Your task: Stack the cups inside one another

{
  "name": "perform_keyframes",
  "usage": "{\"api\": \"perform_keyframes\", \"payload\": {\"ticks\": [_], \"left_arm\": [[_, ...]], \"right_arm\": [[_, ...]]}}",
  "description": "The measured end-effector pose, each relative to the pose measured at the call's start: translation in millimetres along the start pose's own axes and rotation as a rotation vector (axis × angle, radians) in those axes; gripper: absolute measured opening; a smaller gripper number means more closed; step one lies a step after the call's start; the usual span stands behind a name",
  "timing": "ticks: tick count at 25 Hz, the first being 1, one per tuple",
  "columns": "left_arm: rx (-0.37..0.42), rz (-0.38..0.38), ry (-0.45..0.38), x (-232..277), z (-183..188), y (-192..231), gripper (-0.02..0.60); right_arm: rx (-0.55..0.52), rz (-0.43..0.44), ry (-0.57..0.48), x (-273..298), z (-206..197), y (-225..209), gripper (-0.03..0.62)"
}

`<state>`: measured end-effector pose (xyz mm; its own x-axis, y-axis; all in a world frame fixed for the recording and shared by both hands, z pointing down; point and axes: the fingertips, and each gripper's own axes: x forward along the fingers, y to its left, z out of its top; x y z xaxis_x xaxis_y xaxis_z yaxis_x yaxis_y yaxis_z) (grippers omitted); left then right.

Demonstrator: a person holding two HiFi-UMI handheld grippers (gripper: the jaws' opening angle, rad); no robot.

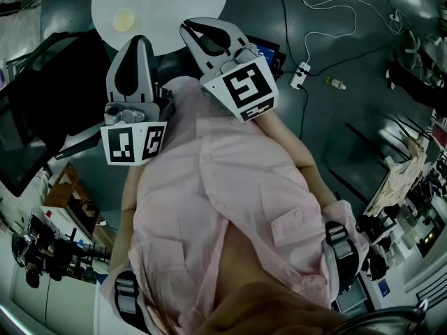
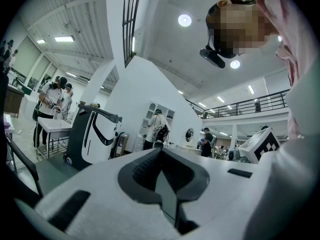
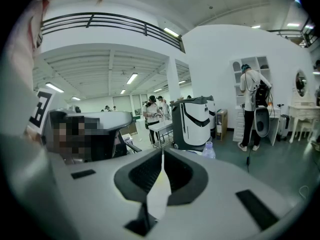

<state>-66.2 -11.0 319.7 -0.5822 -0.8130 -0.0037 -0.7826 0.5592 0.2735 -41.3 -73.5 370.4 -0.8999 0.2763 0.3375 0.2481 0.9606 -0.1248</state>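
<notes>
A dark flat screen (image 1: 14, 138) stands at the far left, beside the person. The left claw (image 1: 141, 42) is raised in front of a pale pink button-up shirt (image 1: 230, 187) and points out level into the hall. Its two grey-padded jaws are clenched tip to tip with nothing between them. Out in the room beyond its tip stands a white and black wheeled machine (image 2: 92, 134).

Above the claws in the head view sits a round white desk (image 1: 188, 5). On its left part lies a small pale yellow round thing (image 1: 123, 19). It may be one of the cups seen from above, though it is too small to be sure, and it lies well apart from both claws.

The right claw (image 1: 187, 26) is held just beside the left one and tilted a little downward, its tip showing against the desk's near edge. Its jaws too are pressed together and hold nothing.

Further right, on the dull grey floor (image 1: 349, 131), a white power strip (image 1: 300, 75) lies on its cable, with a small bottle (image 1: 335, 84) near it.
</notes>
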Motion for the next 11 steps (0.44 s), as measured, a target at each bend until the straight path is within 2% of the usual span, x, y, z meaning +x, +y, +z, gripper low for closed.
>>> {"api": "perform_keyframes", "payload": {"ticks": [11], "left_arm": [[0.002,-0.003,0.007,7.8,-5.6,-11.2,0.015]], "right_arm": [[0.006,-0.003,0.001,-7.6,-3.9,-11.5,0.037]]}}
